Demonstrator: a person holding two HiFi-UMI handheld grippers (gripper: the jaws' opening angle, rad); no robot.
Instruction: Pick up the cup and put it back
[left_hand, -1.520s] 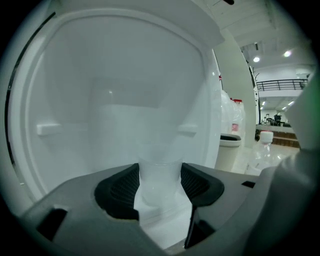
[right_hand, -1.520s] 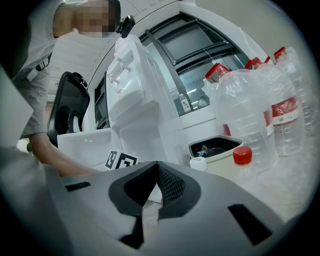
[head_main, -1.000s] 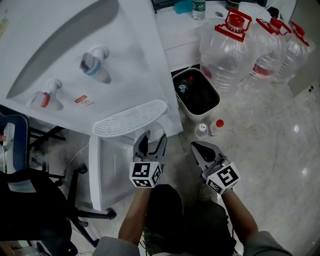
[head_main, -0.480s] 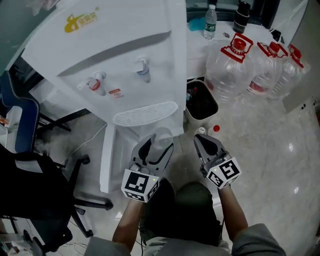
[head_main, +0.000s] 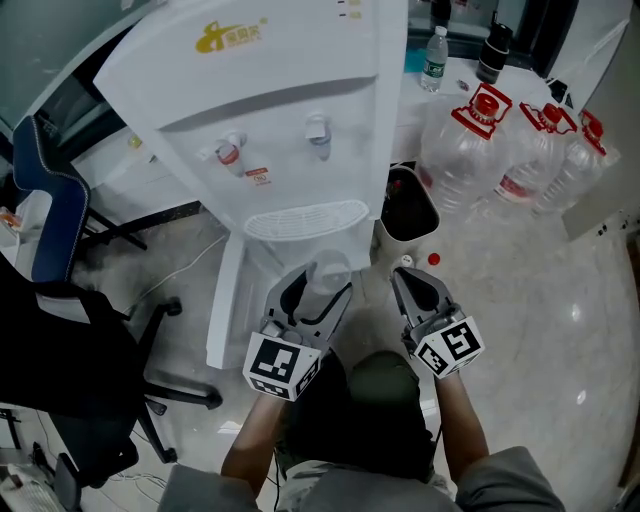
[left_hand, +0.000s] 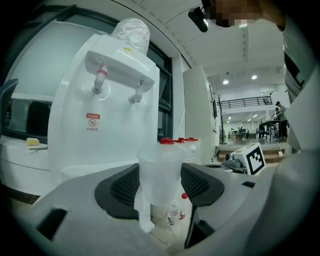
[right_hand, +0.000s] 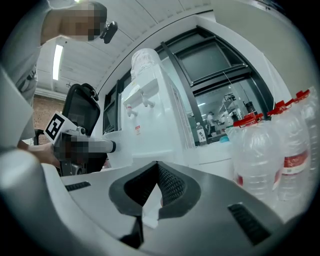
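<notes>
Gripping a clear plastic cup (head_main: 328, 274) upright with the left gripper (head_main: 315, 290), pressing a pad on either side of its wall. Keeping the right gripper (head_main: 408, 284) pinched shut on nothing, just to the right of the left tool and about level with it. Taking in far more of the water dispenser (head_main: 280, 90) than a second ago: drawing up and back from it, bringing the yellow logo (head_main: 232, 37) and both taps (head_main: 318, 127) into the head view. Carrying the cup and both tools along in much the same pose meanwhile. Holding the cup now just short of the drip tray (head_main: 305, 219), which lies straight ahead of the left tips. Not resting it on anything, as far as the head view shows. Judging the pick-up half done and the put-back half not yet begun. Probably needing a short push forward to the tray, then an easing apart of the left jaws once the base is settled. Noting big water jugs (head_main: 480, 150) and a waste bin (head_main: 410, 205) ahead and to the right of the right tool, well off that path.
</notes>
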